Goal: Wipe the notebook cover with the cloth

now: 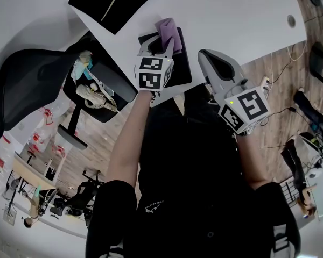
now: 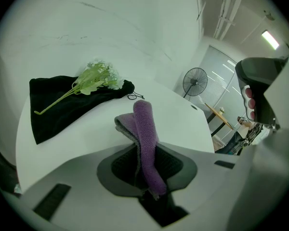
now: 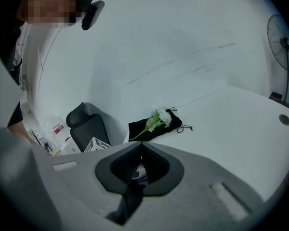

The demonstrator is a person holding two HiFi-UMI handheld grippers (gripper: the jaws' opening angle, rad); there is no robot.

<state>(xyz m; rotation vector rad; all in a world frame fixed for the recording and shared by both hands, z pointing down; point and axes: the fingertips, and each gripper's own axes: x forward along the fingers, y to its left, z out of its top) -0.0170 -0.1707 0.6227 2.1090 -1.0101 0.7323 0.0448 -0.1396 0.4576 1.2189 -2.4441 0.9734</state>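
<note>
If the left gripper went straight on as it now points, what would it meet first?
Shut on the purple cloth, the left gripper points over the white table. The black pouch, at its cord end, likely comes first, though depth is unclear.

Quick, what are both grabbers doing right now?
Left gripper: shut on the purple cloth.
Right gripper: shut, holding nothing.
</note>
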